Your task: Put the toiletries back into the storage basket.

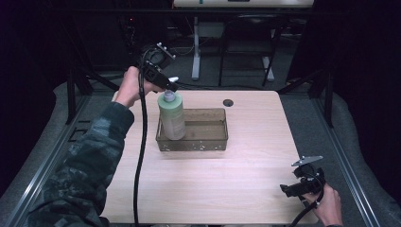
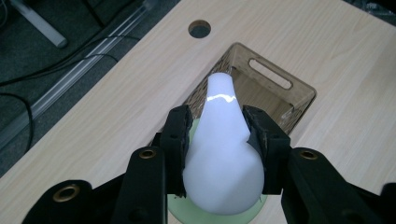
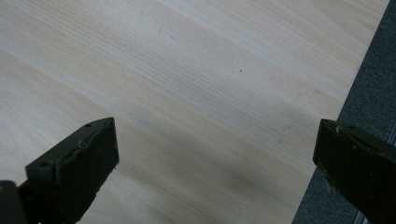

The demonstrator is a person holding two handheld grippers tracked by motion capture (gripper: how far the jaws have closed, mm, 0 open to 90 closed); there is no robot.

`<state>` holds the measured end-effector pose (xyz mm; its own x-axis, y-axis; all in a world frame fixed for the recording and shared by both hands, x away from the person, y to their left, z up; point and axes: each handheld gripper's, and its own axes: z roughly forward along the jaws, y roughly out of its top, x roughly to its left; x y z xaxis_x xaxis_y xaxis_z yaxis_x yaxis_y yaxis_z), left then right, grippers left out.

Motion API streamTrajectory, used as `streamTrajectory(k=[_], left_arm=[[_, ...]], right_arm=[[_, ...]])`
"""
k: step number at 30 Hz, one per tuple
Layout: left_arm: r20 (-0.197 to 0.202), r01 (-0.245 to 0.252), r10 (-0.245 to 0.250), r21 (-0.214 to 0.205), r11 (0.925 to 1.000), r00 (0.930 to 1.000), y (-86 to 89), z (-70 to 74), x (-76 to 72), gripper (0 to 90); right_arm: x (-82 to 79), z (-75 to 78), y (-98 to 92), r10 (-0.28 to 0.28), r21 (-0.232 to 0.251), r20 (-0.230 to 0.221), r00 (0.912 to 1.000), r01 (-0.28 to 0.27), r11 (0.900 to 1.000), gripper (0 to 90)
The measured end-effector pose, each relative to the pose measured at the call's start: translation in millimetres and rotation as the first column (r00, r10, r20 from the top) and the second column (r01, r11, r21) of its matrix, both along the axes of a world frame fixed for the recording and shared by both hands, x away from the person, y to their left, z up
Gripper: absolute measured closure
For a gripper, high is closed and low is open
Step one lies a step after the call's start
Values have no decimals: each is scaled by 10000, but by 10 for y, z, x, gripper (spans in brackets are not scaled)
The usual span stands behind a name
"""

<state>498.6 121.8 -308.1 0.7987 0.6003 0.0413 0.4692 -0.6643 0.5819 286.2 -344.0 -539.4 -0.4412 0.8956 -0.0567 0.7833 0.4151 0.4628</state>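
Table (image 1: 236, 175): left claw (image 2: 217, 135) clamps bottle cap (image 2: 219, 158).

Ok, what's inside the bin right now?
The green bottle stands upright at the bin's left end, its white cap clamped by the left gripper. The rest of the floor looks bare; the spot under the bottle is covered.

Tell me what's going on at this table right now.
A person works with a gripper in each hand. The left gripper is shut on the white cap of a pale green bottle, which stands upright at the left end of a clear brown bin on the wooden table. The right gripper is open and idle over the table's near right corner.
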Motion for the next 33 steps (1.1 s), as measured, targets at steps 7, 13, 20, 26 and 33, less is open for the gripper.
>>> streamTrajectory(k=[7, 13, 20, 26, 33], left_arm=[[-174, 82, -82, 20, 10000, 9998, 2, -93, -12, 631], [-280, 146, -146, -5, 9999, 9995, 24, -170, -27, 630], [-239, 93, -95, -119, 9999, 9997, 55, -199, -50, 631], [-236, 85, -89, -177, 9998, 9997, 97, -189, -68, 631], [-335, 41, -44, -72, 10000, 9994, 157, -240, -74, 630]], right_arm=[[-2, 3, -3, 0, -3, 12, 10000, 0, 10000, 0], [-4, 4, 10, 34, -64, -54, 10000, -34, 10000, 0], [-14, 13, 14, 55, -115, -61, 10000, -56, 9999, 0], [-12, 15, 20, 85, -132, -107, 9999, -87, 9999, 0], [-13, 8, 16, 86, -130, -113, 9999, -88, 9999, 0]])
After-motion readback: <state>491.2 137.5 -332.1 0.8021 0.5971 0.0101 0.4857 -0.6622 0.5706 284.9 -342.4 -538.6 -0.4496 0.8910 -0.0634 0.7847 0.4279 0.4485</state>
